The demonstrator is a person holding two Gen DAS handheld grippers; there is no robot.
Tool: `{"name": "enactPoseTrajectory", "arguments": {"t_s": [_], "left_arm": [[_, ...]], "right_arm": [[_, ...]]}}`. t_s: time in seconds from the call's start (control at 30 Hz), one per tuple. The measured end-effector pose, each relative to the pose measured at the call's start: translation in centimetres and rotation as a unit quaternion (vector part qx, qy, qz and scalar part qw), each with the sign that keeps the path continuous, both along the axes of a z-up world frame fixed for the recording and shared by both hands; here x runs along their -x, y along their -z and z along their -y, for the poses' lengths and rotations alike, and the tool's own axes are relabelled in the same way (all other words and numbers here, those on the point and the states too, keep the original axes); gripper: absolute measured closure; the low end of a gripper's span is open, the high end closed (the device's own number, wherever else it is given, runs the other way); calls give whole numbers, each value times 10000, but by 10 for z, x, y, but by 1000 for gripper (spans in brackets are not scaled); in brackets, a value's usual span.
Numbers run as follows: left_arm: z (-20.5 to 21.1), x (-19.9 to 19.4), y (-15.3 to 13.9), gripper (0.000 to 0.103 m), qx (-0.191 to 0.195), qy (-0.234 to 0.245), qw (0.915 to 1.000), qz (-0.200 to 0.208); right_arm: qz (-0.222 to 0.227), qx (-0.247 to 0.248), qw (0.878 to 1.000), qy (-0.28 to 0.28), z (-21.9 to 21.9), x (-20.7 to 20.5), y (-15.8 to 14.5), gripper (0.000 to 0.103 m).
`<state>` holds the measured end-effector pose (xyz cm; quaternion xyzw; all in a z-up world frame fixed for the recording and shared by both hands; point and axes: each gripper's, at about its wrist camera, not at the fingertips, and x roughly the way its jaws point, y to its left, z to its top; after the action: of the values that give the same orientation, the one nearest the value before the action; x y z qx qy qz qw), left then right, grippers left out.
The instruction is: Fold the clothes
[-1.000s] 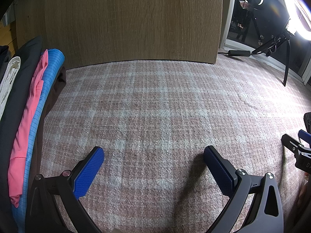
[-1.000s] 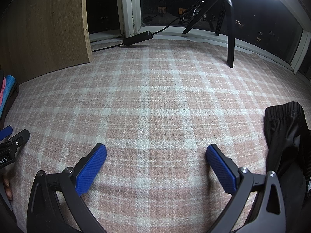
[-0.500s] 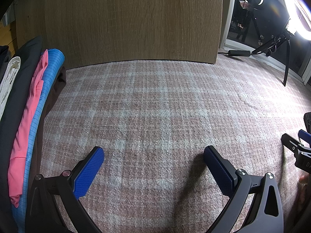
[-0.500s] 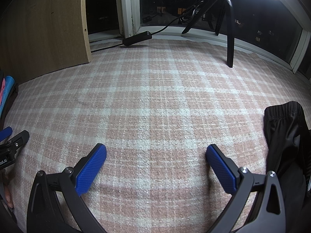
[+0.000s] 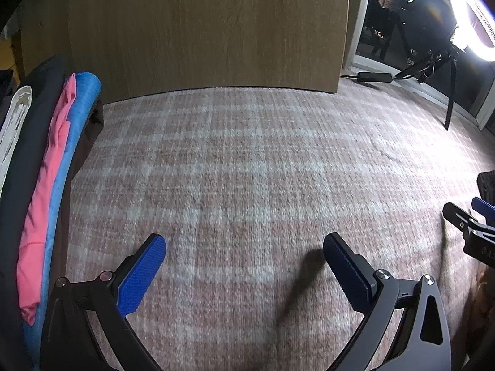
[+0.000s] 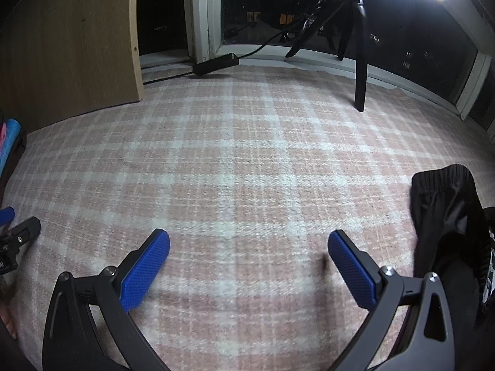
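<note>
A pink and white plaid blanket [image 5: 247,160] covers the whole surface under both cameras, lying mostly flat with a faint crease near its middle in the left wrist view. A tall wooden panel [image 5: 201,27] stands upright at the blanket's far edge, and beside it a dark window [image 6: 278,3] runs along the back with a black tripod leg [image 6: 360,74] planted on the blanket's edge under a bright ring light [image 5: 473,21]. Along the left edge a stack of clothes [image 5: 46,185] lies in layers, dark fabric outermost, then a pink garment [image 5: 46,191] resting on a blue one [image 5: 66,154], with a strip of white cloth [image 5: 14,123] further out. On the opposite side a black garment [image 6: 445,216] with an elastic waistband sits crumpled on the blanket, just beside the outer finger of the right gripper [image 6: 247,266]. That gripper's blue-padded fingers [image 6: 145,269] are spread wide apart, released, holding nothing, with only bare blanket between them. The left gripper [image 5: 244,272] is likewise released, its blue fingers [image 5: 140,278] wide apart above the blanket and grasping nothing; whether the tips touch the fabric cannot be told. Each gripper's tip shows at the edge of the other's view, so the two are side by side. A small black power adapter [image 6: 216,63] with its cable lies by the window sill
</note>
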<state>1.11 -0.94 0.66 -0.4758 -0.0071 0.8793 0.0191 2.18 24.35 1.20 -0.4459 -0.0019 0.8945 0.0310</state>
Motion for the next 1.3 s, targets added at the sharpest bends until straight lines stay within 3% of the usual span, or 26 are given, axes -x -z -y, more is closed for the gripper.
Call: {"name": "enactPoseTrajectory", "arguments": {"t_s": [0.13,0.33,0.63,0.8,0.93,1.1,1.3], "left_arm": [[9,-18,-7,1,-45,-18,10000,-56],[26,-48,-45,1,66,35,9992,-398],[44,-92,-155,1,-136,369,9917,-1227],[32,-125,-214,1,-177,685,9816,-1774],[18,-155,-247,1,-245,992,9721,-2109],[-3,-179,-261,1,-392,1372,9624,-2312],[-40,-184,-261,1,-550,1712,9560,-2317]], "right_arm": [[-38,122,9999,-63,7,-14,-13,0],[-298,200,9993,-136,14,-46,-51,0],[-1044,-141,9938,350,-18,-127,-154,0],[-1348,-558,9859,813,-46,-176,-203,0],[-1548,-604,9783,1235,-69,-220,-231,0],[-1693,-527,9710,1601,-95,-261,-247,0],[-1670,-816,9637,1914,-123,-295,-257,0]]}}
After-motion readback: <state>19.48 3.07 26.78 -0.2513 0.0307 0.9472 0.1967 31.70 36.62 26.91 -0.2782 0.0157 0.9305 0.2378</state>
